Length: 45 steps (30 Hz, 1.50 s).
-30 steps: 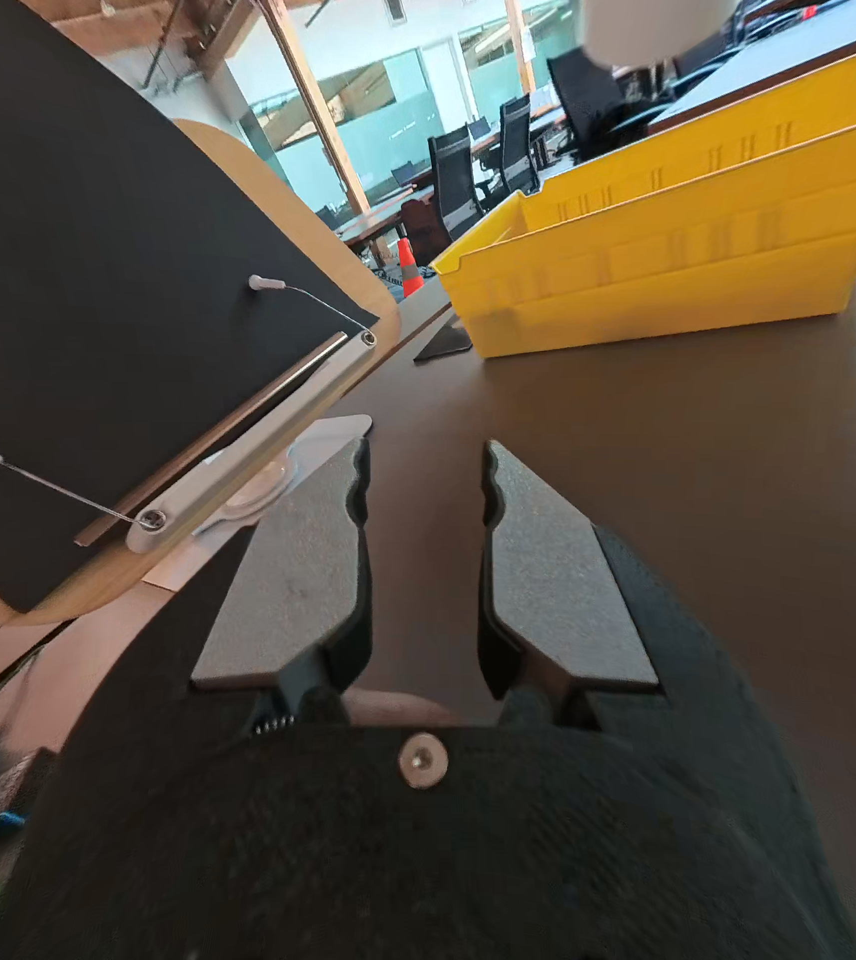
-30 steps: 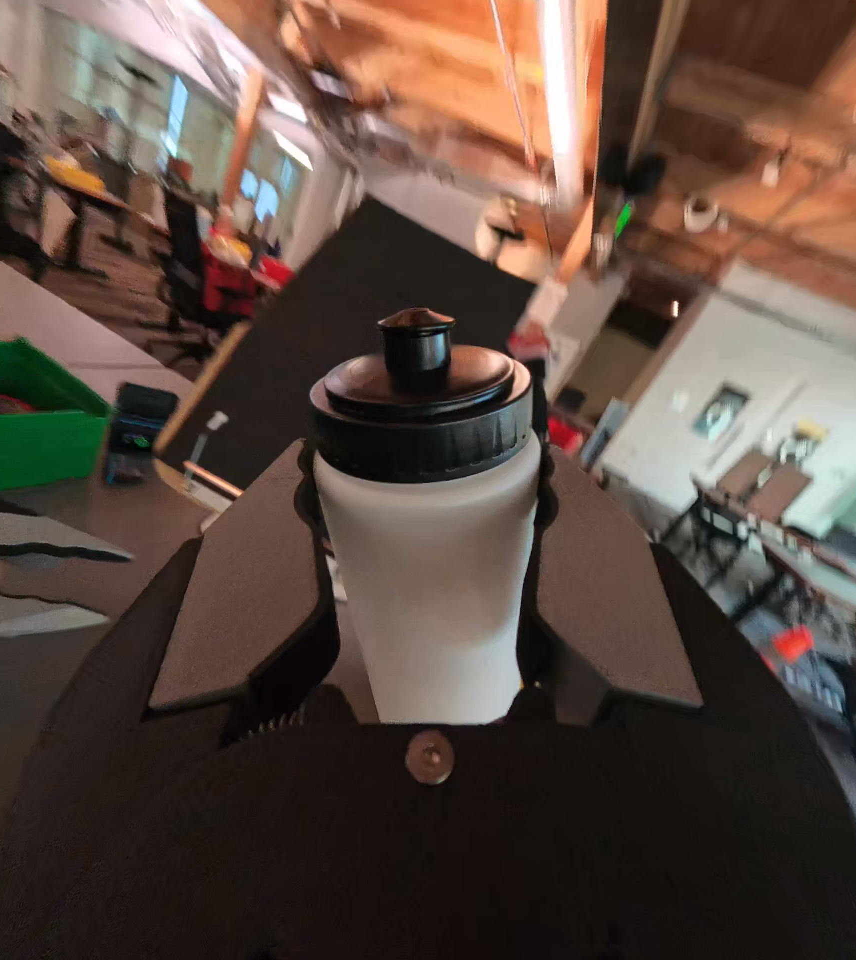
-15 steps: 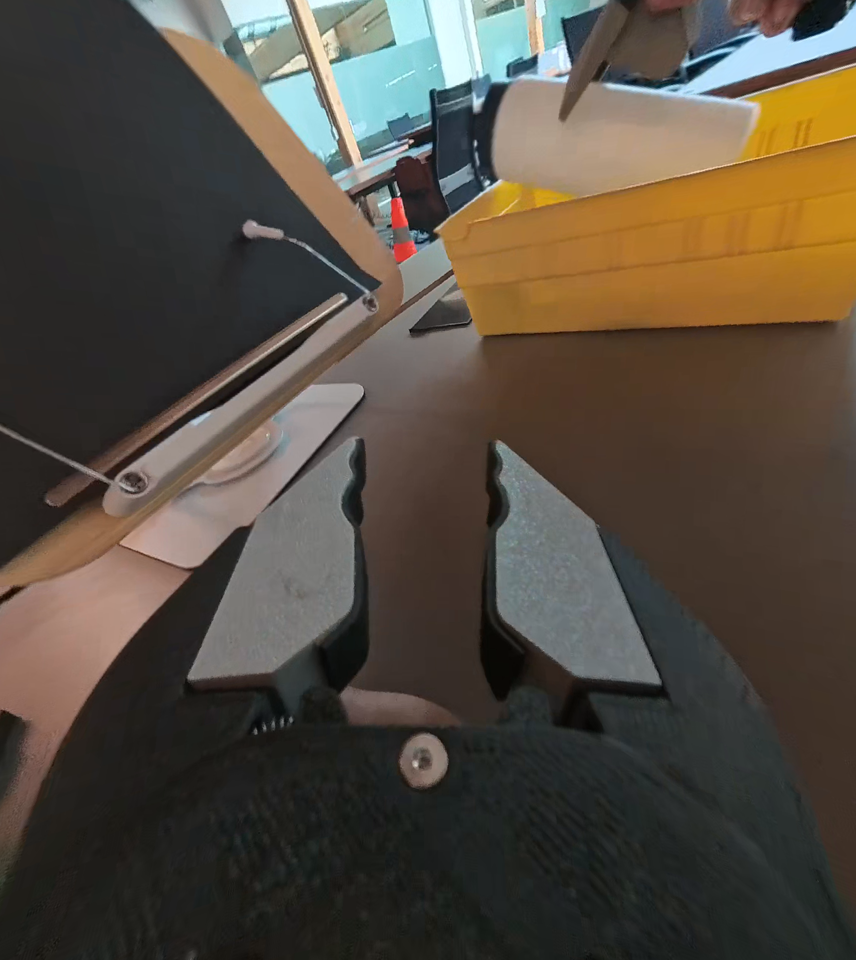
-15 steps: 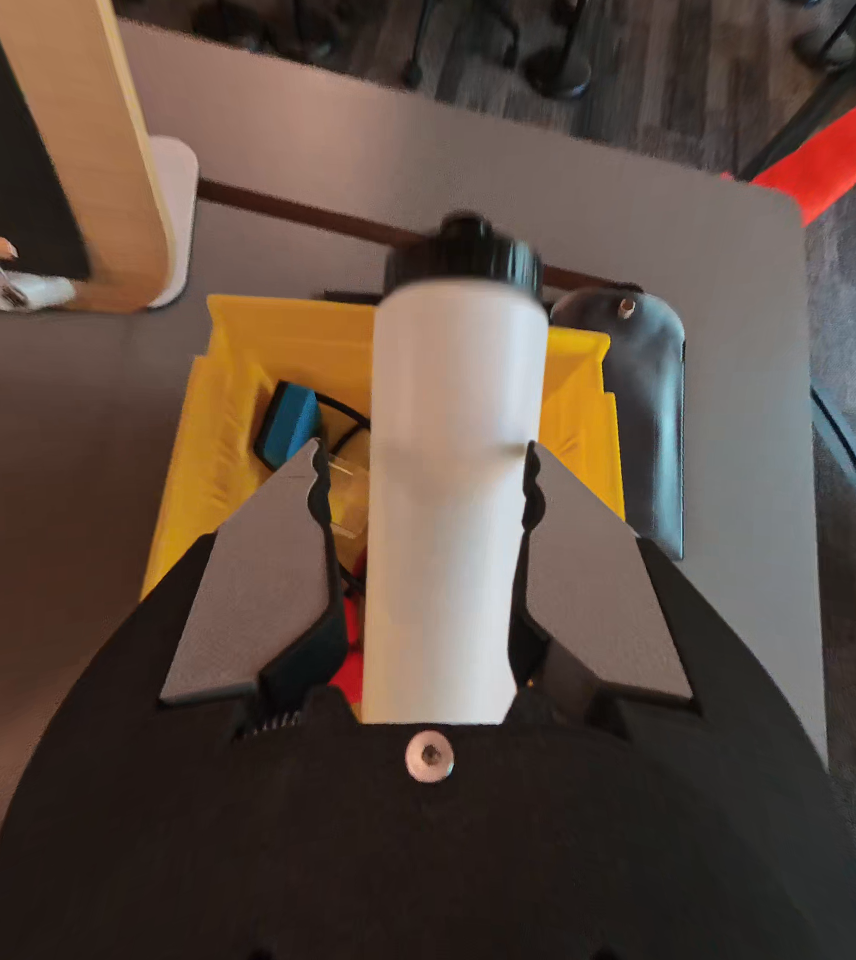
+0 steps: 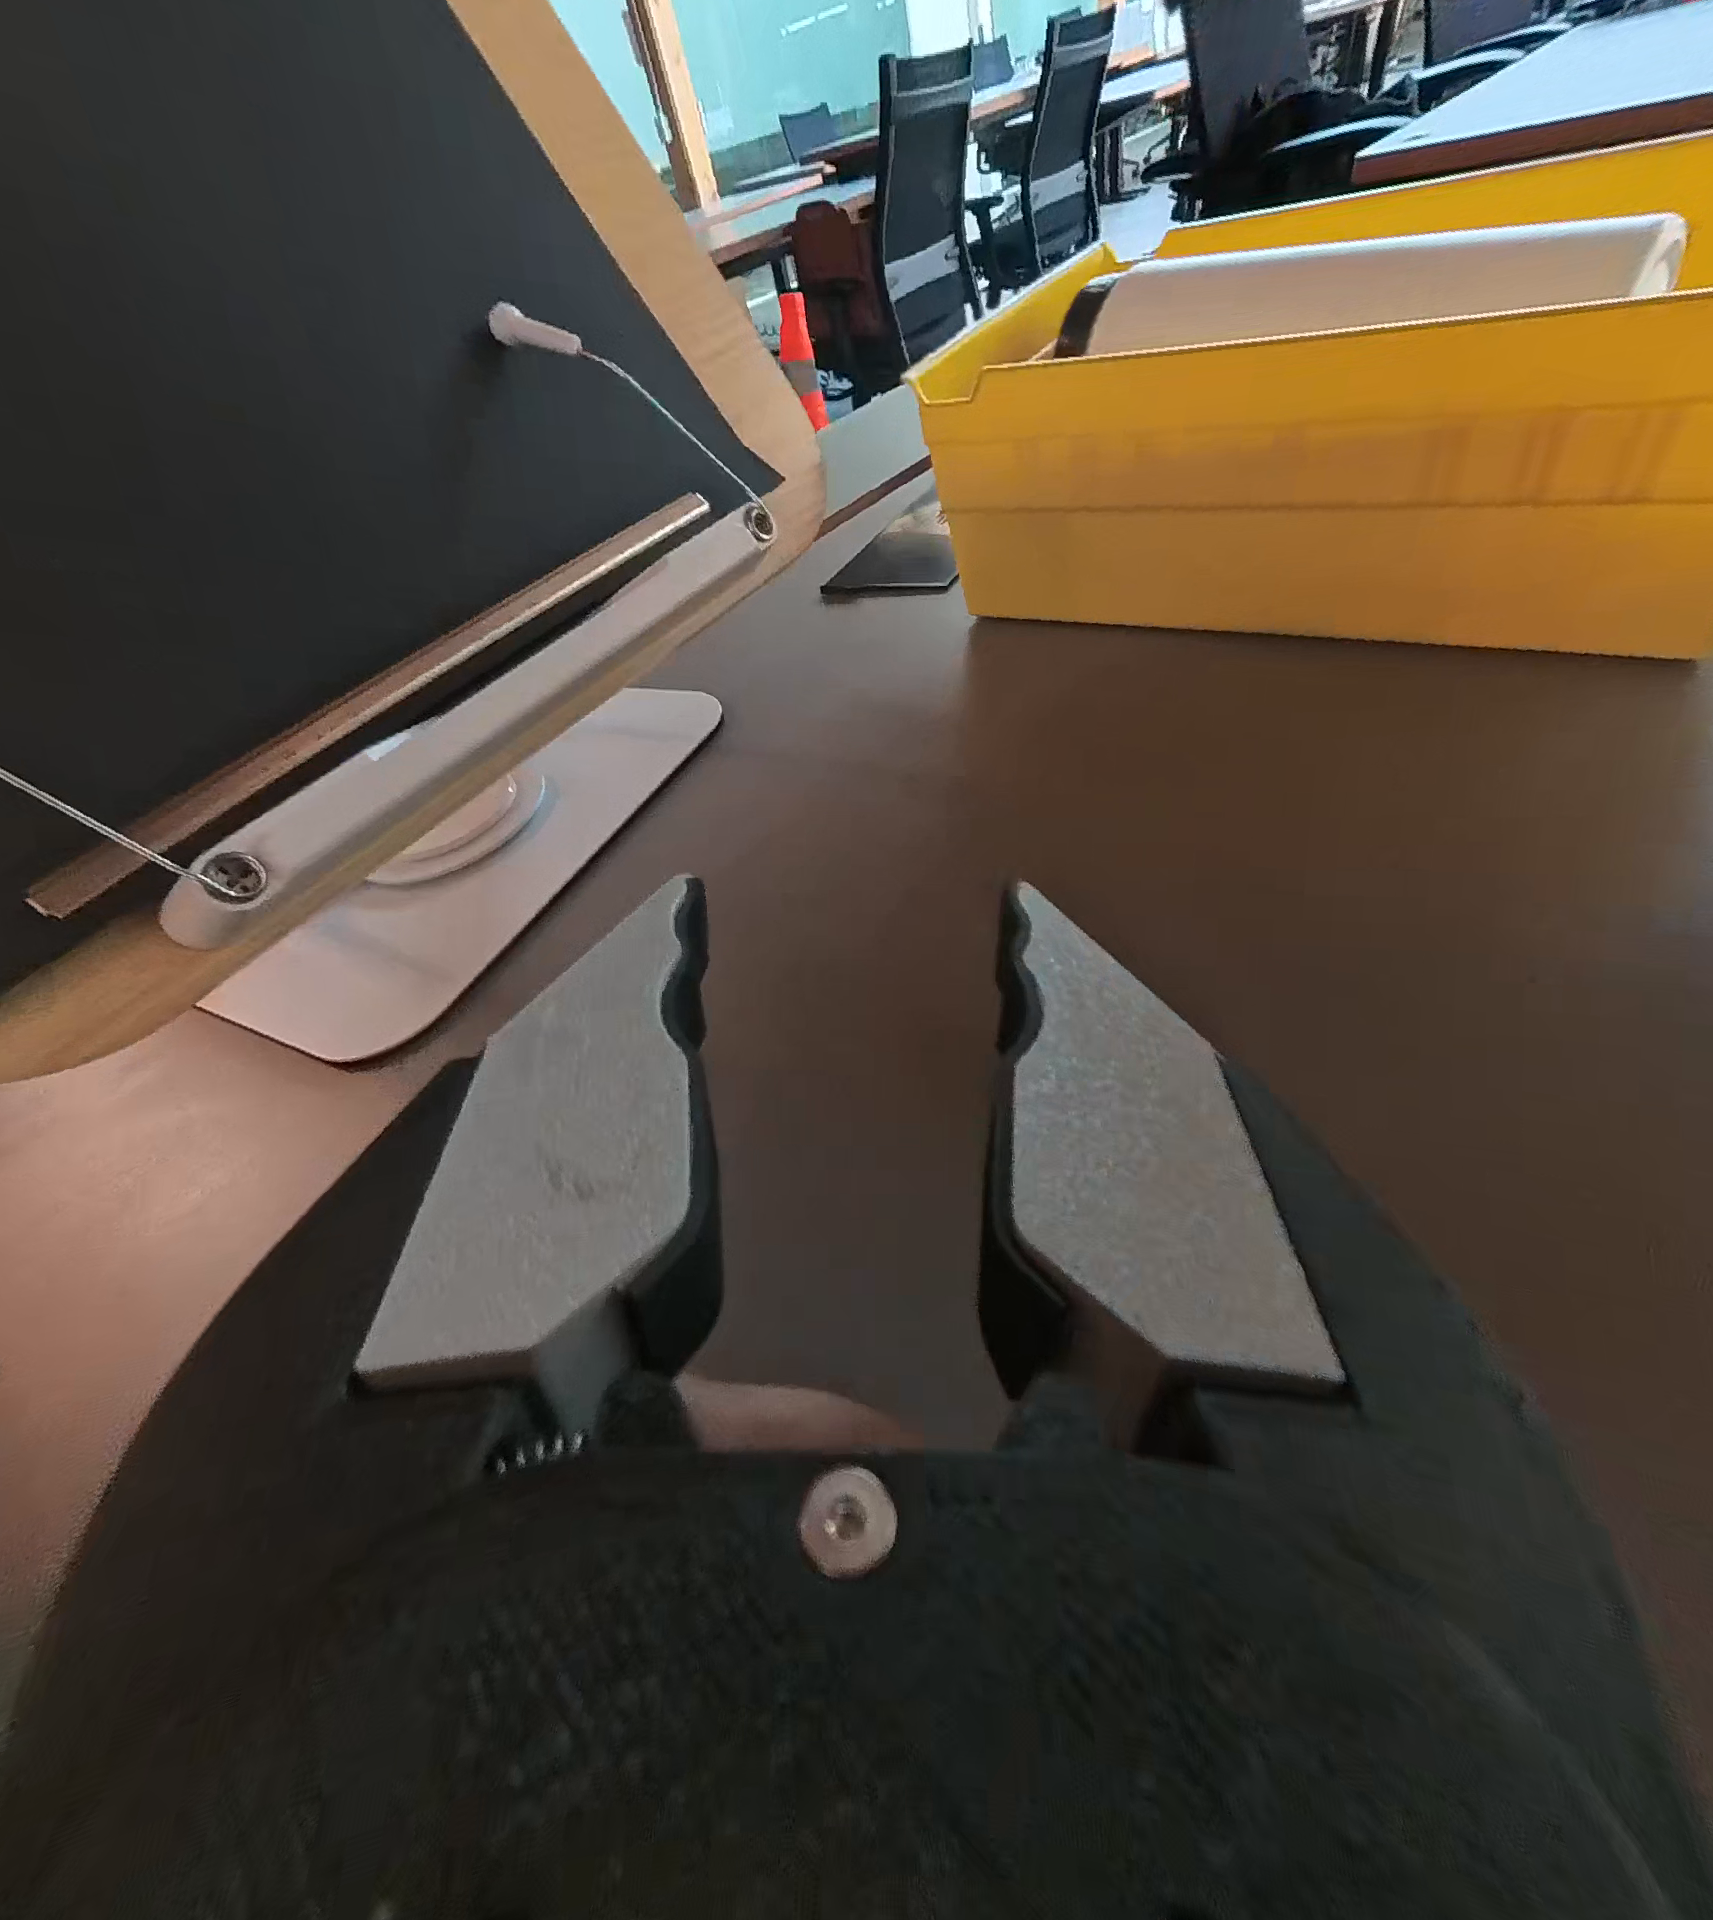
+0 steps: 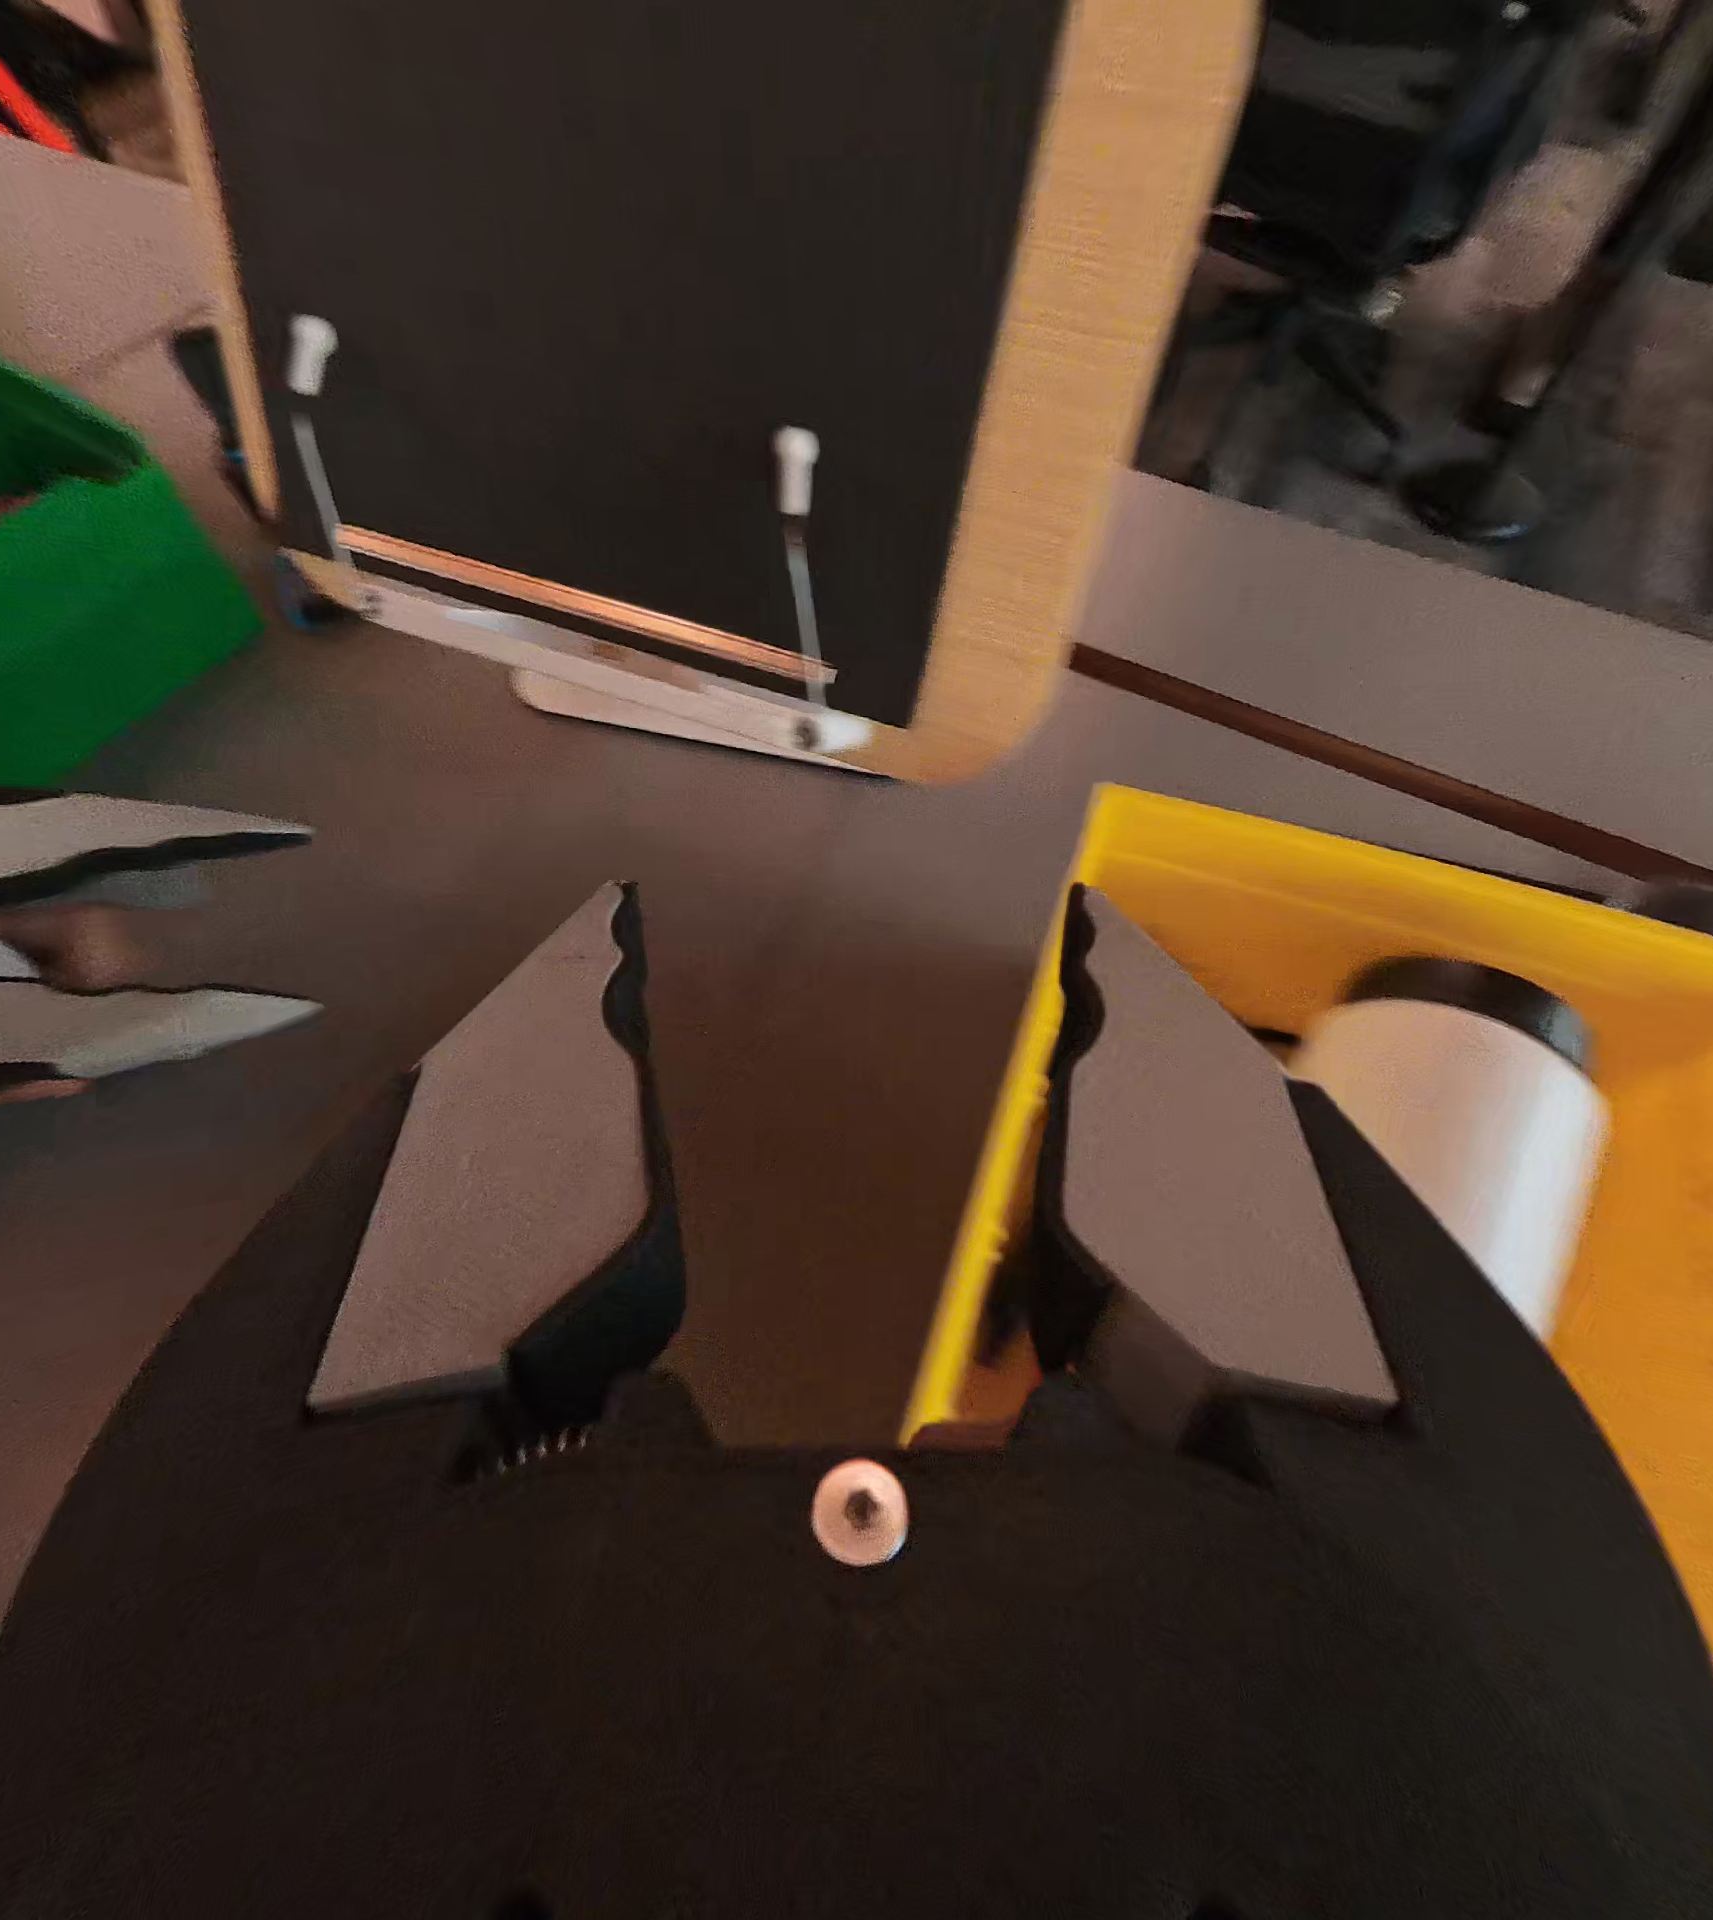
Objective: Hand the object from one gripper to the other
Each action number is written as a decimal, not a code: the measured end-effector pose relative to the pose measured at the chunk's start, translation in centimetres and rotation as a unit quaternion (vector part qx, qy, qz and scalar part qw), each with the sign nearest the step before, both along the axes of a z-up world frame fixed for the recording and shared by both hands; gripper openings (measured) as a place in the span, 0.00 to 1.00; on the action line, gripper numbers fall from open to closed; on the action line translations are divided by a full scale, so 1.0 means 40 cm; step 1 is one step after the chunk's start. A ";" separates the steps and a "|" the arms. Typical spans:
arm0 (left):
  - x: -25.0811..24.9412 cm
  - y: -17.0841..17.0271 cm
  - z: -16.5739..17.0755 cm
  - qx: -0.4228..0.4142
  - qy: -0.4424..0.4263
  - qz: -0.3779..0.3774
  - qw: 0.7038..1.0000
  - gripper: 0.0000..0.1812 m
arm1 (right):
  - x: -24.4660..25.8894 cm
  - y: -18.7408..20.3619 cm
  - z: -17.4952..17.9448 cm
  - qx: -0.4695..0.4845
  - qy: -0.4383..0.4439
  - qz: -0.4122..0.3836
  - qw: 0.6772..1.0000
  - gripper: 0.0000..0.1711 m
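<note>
Released since half a second ago: white bottle (image 6: 1454, 1143) now lying on its side in yellow bin (image 5: 1351, 499), no longer clamped. Right hand-held gripper (image 6: 847, 935) spread wide, empty, beside bin wall. Left hand-held gripper (image 5: 852, 925) open, empty, low over counter (image 5: 1351, 883). Handover apparently finished; next probably calls for fresh pickup.

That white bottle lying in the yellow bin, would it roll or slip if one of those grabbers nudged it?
The white bottle lies on its side, so a nudge would likely roll it, though the yellow bin walls should stop it. Its smooth round body looks slippery to pinch.
</note>
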<state>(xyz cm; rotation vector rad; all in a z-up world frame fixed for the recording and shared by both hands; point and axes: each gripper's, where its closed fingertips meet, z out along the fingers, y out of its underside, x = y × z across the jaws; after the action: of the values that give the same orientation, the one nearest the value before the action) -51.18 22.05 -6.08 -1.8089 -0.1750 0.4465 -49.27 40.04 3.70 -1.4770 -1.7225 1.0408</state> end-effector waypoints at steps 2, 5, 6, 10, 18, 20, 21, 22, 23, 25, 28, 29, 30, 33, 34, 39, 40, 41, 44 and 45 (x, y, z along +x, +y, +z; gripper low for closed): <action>0.000 0.003 -0.005 -0.003 -0.010 -0.005 1.000 0.34 | -0.018 -0.082 -0.015 -0.017 0.001 0.025 1.000 0.49; -0.006 0.004 -0.012 -0.009 -0.023 -0.004 1.000 0.40 | -0.043 -0.203 -0.040 -0.042 0.012 0.066 0.997 0.56; -0.005 0.005 -0.013 -0.009 -0.026 -0.008 1.000 0.42 | -0.053 -0.233 -0.044 -0.041 0.026 0.075 0.996 0.55; -0.001 0.005 -0.008 -0.003 -0.024 -0.016 1.000 0.42 | -0.109 -0.292 -0.103 -0.035 0.051 0.075 0.995 0.55; -0.031 -0.025 0.027 0.034 0.017 0.004 0.999 0.07 | -0.206 -0.319 -0.203 -0.011 0.096 0.061 0.993 0.59; -0.030 -0.026 0.029 0.039 0.008 -0.002 0.999 0.01 | -0.205 -0.331 -0.218 -0.022 0.100 0.063 0.993 0.58; -0.030 -0.027 0.030 0.041 0.007 -0.004 0.999 0.00 | -0.201 -0.339 -0.220 -0.030 0.099 0.069 0.992 0.58; -0.029 -0.026 0.030 0.041 0.008 -0.006 0.999 0.00 | -0.197 -0.342 -0.220 -0.034 0.103 0.072 0.992 0.58; -0.029 -0.026 0.028 0.037 0.010 -0.008 0.999 0.00 | -0.193 -0.344 -0.218 -0.036 0.108 0.072 0.991 0.56; -0.032 -0.026 0.026 0.032 0.015 -0.005 0.999 0.00 | -0.186 -0.353 -0.219 -0.040 0.115 0.082 0.989 0.54; -0.042 -0.034 0.031 0.035 0.030 0.007 0.999 0.00 | -0.188 -0.363 -0.232 -0.033 0.121 0.084 0.989 0.53; -0.044 -0.036 0.029 0.032 0.028 0.008 0.999 0.00 | -0.191 -0.369 -0.241 -0.030 0.118 0.087 0.989 0.55; -0.049 -0.039 0.030 0.034 0.025 0.012 0.999 0.00 | -0.193 -0.376 -0.251 -0.027 0.115 0.092 0.989 0.54; -0.061 -0.048 0.033 0.043 0.017 0.020 0.999 0.00 | -0.204 -0.392 -0.273 -0.014 0.100 0.102 0.990 0.57; -0.066 -0.051 0.035 0.046 0.016 0.025 0.999 0.00 | -0.206 -0.398 -0.274 -0.015 0.099 0.106 0.989 0.59; -0.092 -0.068 0.039 0.047 0.033 0.057 0.997 0.00 | -0.212 -0.410 -0.277 -0.025 0.093 0.119 0.988 0.55; -0.095 -0.069 0.038 0.046 0.030 0.058 0.997 0.00 | -0.212 -0.412 -0.277 -0.030 0.091 0.122 0.988 0.53; -0.097 -0.070 0.038 0.048 0.026 0.059 0.997 0.01 | -0.213 -0.414 -0.278 -0.035 0.088 0.124 0.988 0.52; -0.102 -0.069 0.032 0.045 0.014 0.058 0.997 0.06 | -0.216 -0.418 -0.284 -0.049 0.077 0.132 0.987 0.51; -0.102 -0.069 0.031 0.044 0.013 0.057 0.997 0.08 | -0.217 -0.419 -0.285 -0.050 0.075 0.133 0.987 0.51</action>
<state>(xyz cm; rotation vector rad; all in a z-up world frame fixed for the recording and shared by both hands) -55.27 19.28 -4.84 -1.7118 -0.2775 0.5356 -57.94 23.29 -7.69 -1.2145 -1.8140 1.3598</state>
